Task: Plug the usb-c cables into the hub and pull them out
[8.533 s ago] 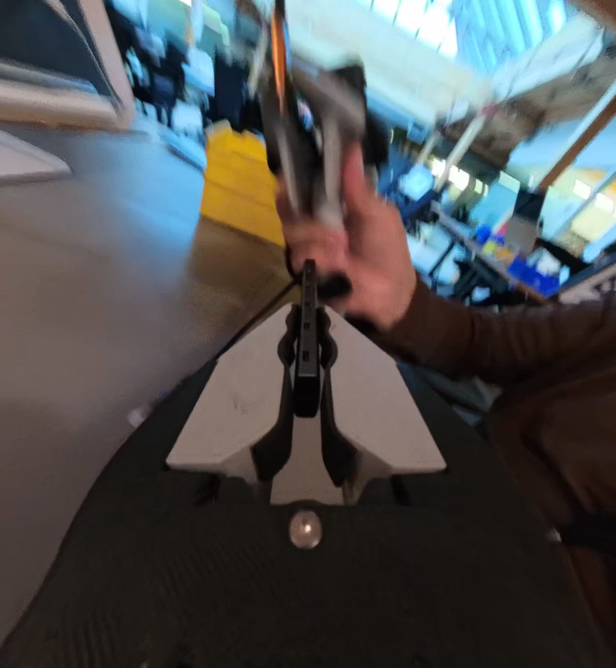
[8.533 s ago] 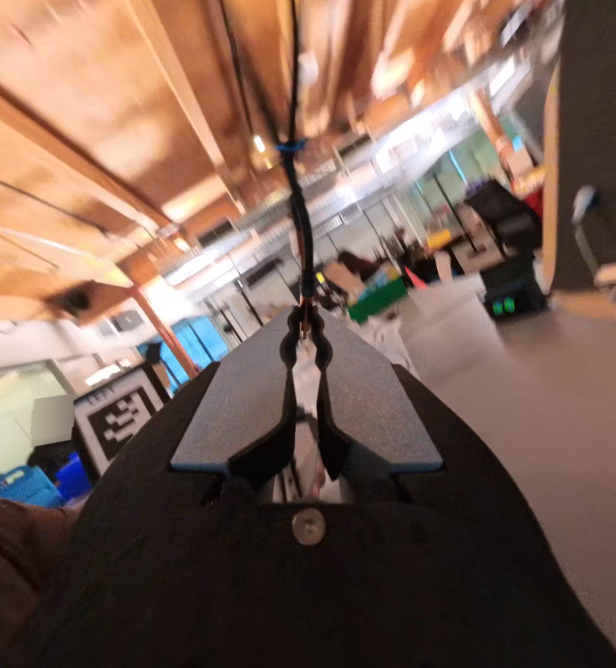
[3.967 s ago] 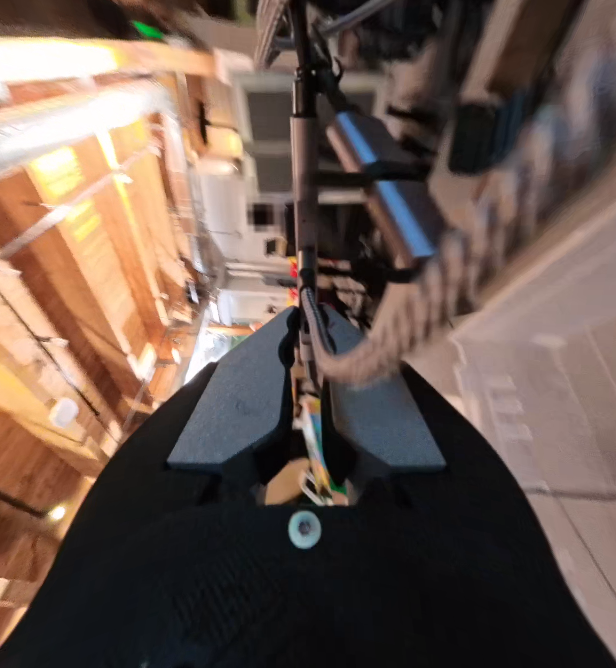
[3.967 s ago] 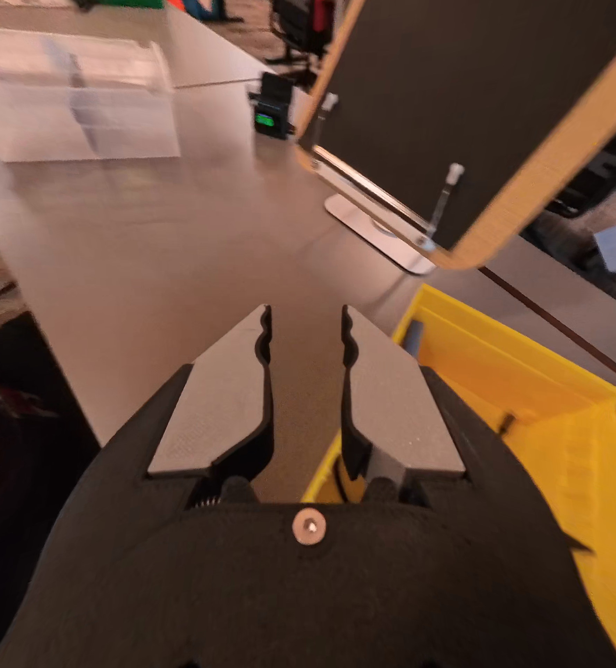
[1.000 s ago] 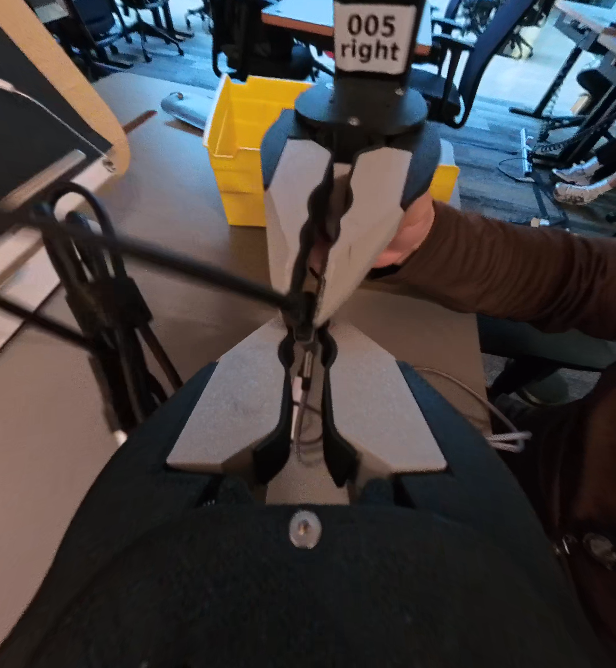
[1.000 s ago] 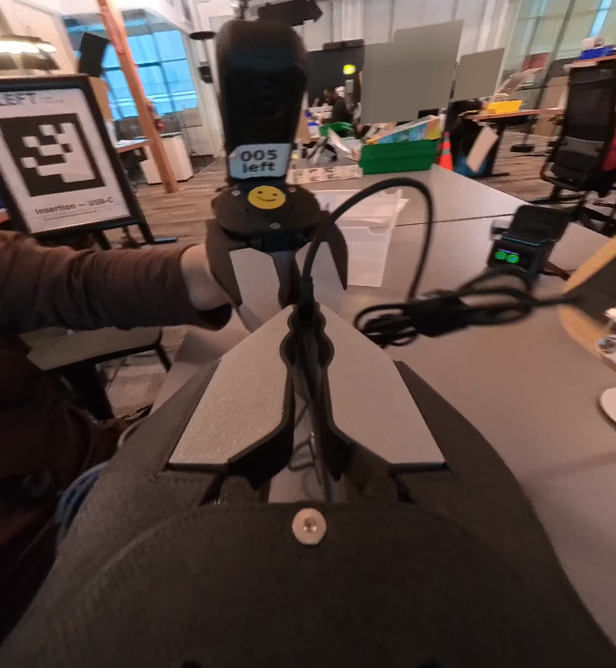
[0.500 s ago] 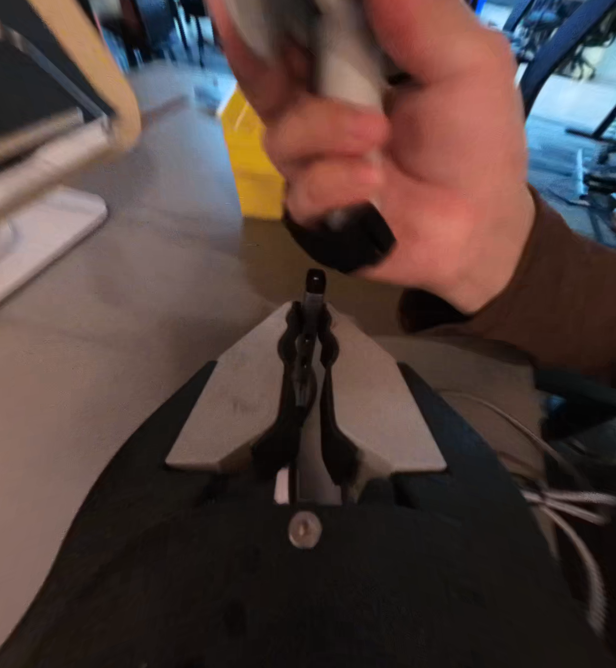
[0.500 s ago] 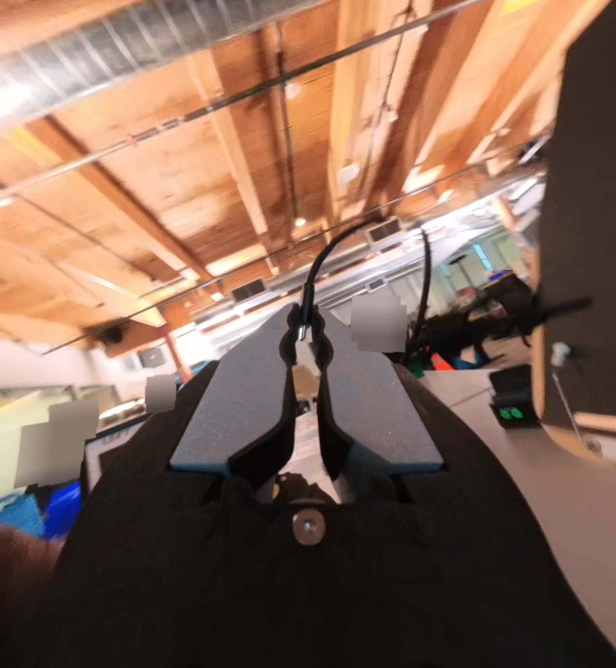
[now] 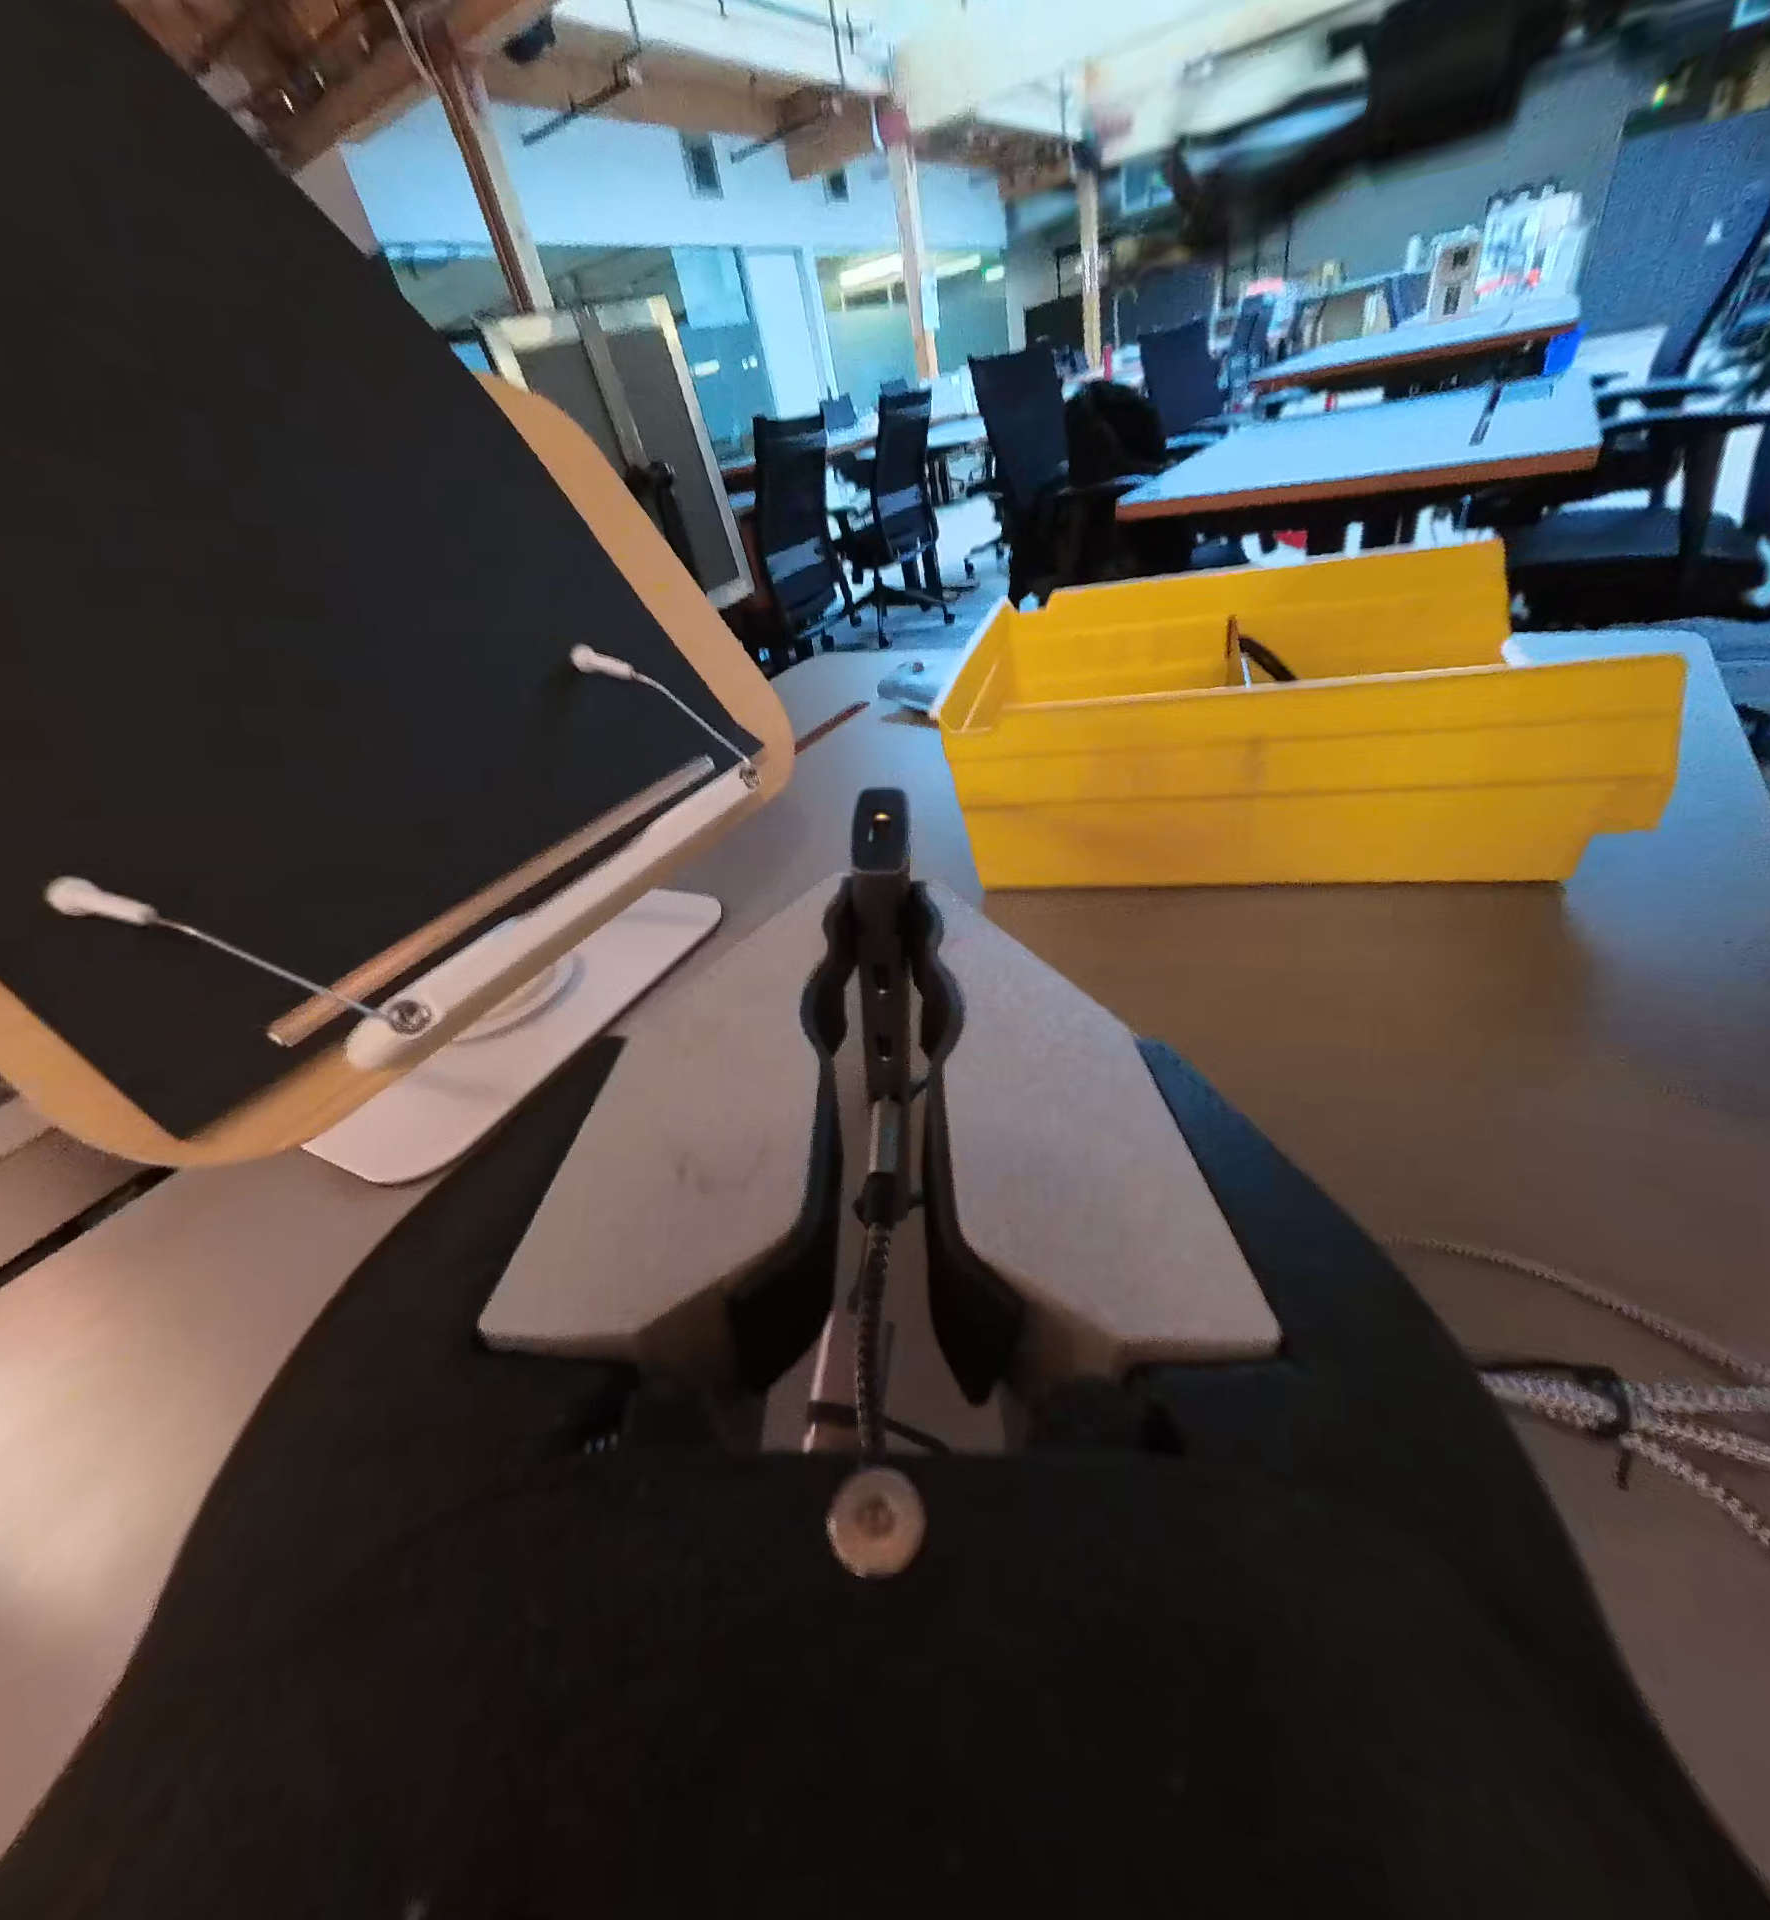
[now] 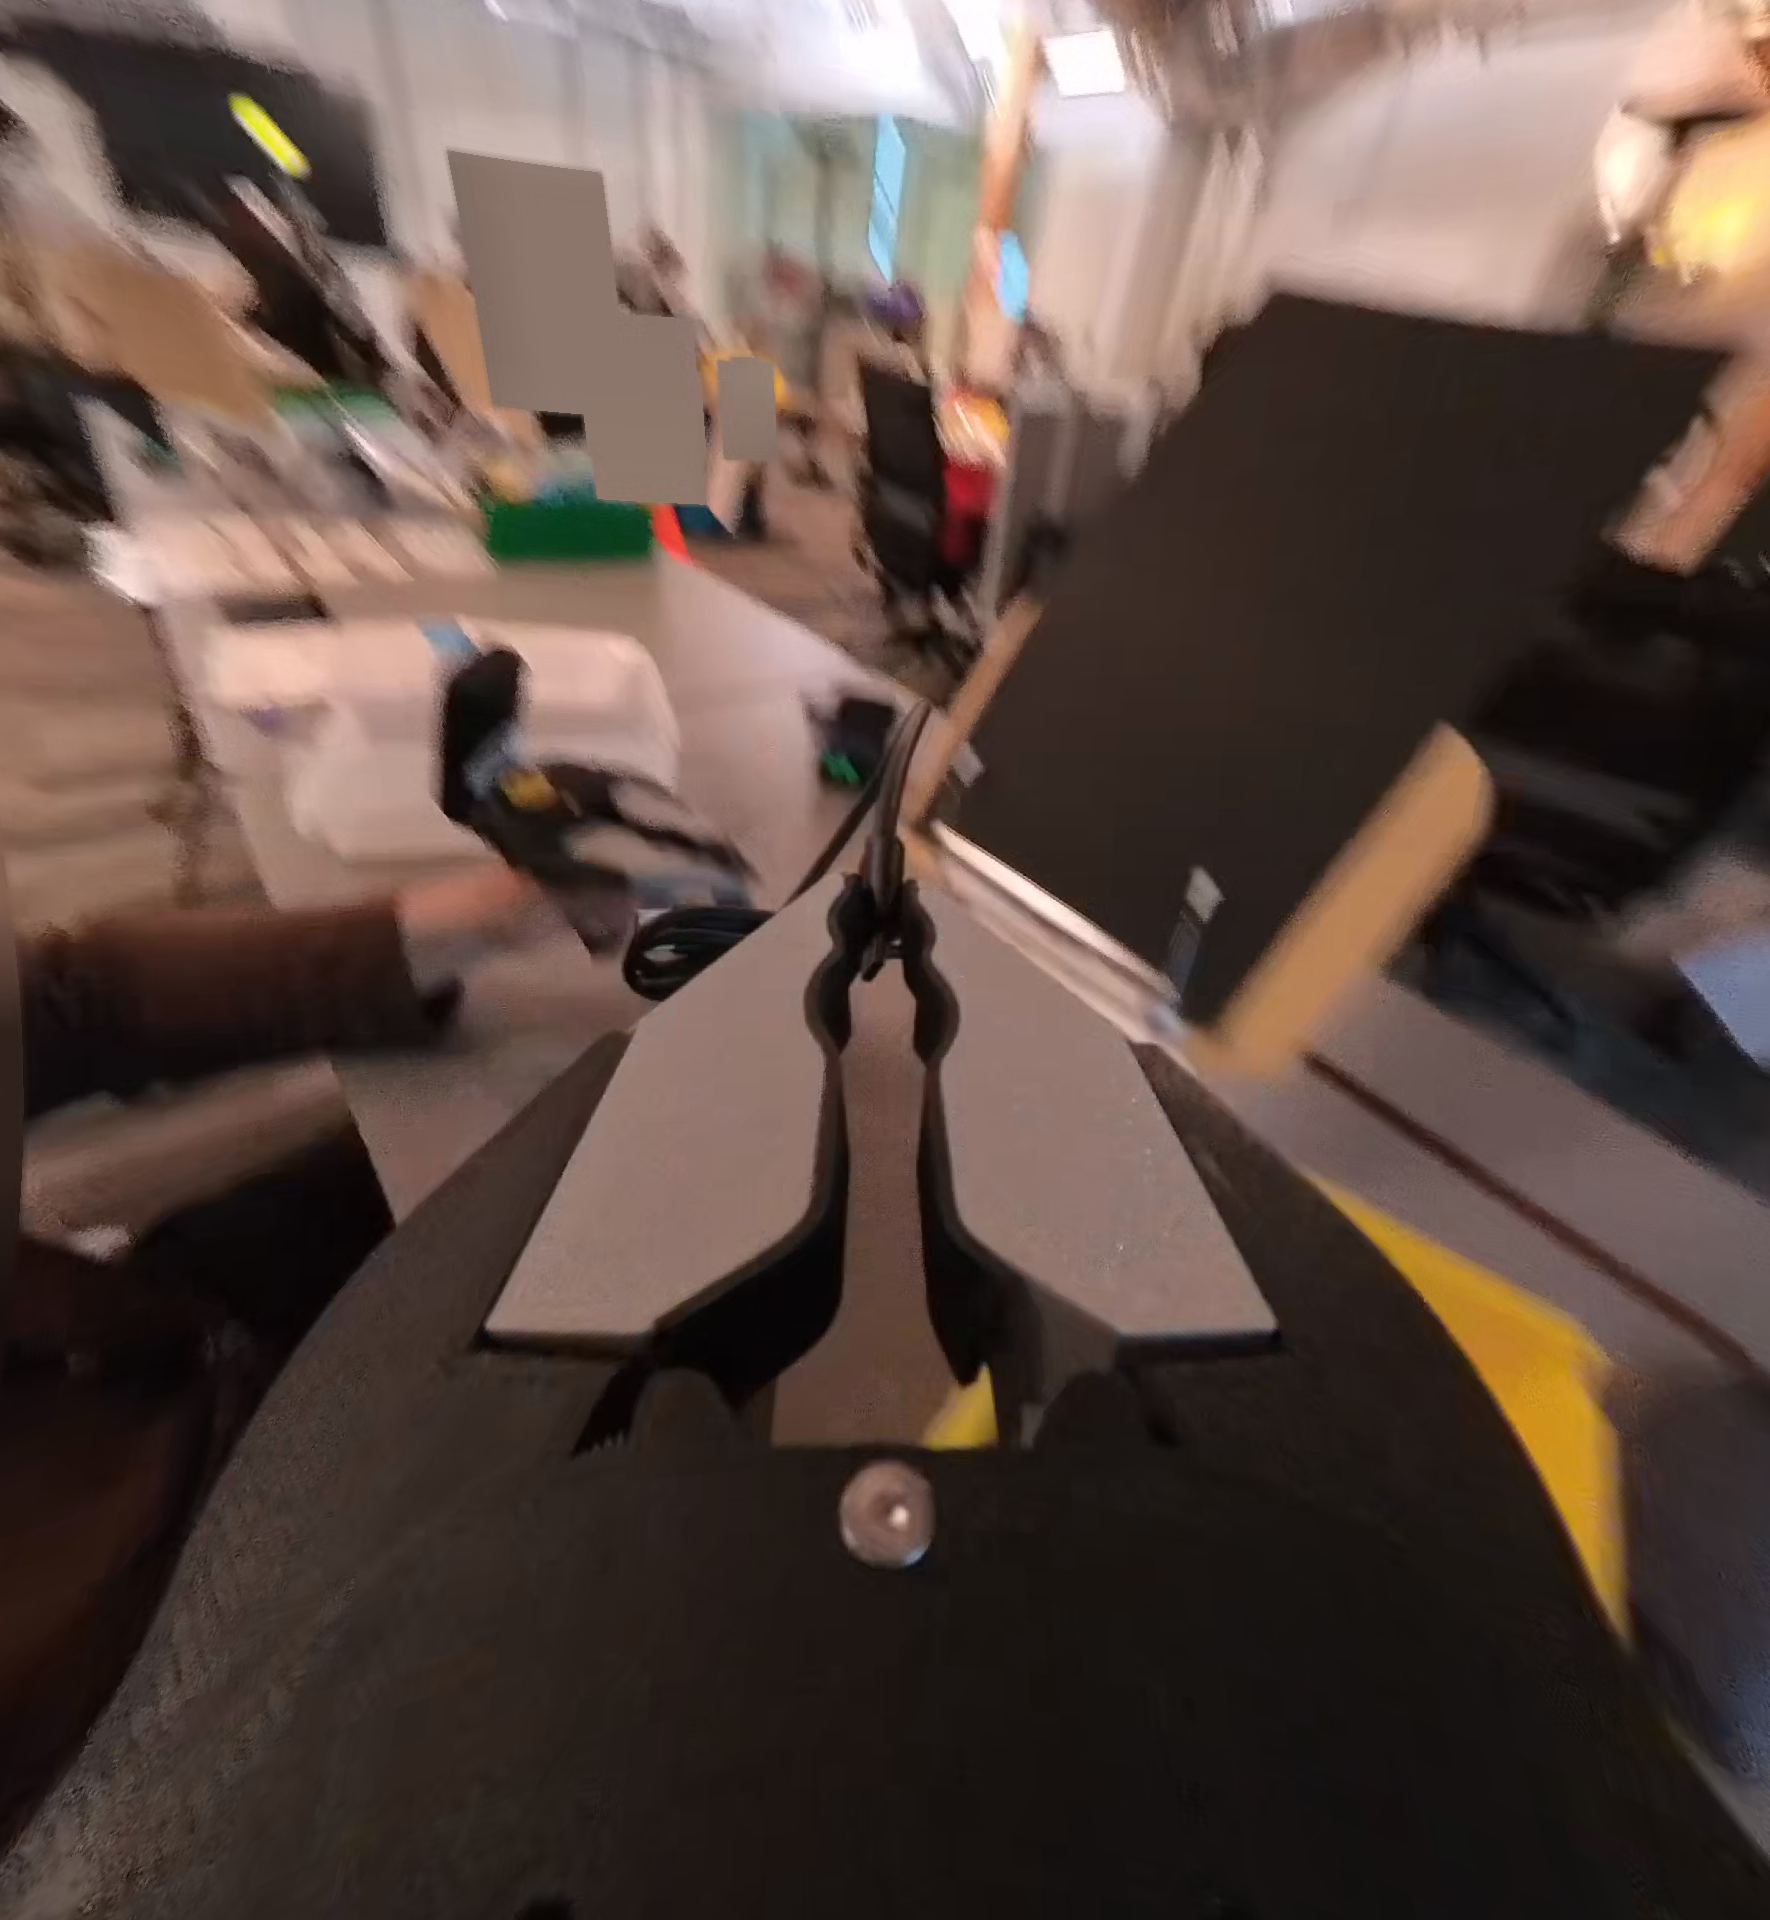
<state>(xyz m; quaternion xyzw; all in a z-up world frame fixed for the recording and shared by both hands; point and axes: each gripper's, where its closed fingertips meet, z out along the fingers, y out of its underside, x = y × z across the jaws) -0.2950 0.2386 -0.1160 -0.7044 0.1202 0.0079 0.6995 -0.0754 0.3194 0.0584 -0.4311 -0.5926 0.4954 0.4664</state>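
Note:
My left gripper (image 9: pixel 881 914) is shut on the hub (image 9: pixel 879 842), a thin dark slab seen edge-on that sticks out past the fingertips above the table. The hub's own braided lead (image 9: pixel 868 1299) runs back between the fingers. No cable is plugged into the hub's visible end. My right gripper (image 10: pixel 876 925) is shut on a black usb-c cable (image 10: pixel 896 769), which rises from the tips and coils to the left. The right wrist view is motion-blurred. It shows the left gripper (image 10: pixel 507 769) farther off, held by a hand in a brown sleeve (image 10: pixel 216 987).
A yellow bin (image 9: pixel 1276 758) stands on the table ahead of the left gripper and lies under the right one (image 10: pixel 1483 1403). A tilted black panel with a tan rim (image 9: pixel 237 623) on a white stand base (image 9: pixel 507 1039) is at left. Grey braided cables (image 9: pixel 1691 1413) lie at right.
One second ago the two grippers met tip to tip, cable at the hub. Now they are apart: the right gripper has swung away with the cable, and the left still holds the hub.

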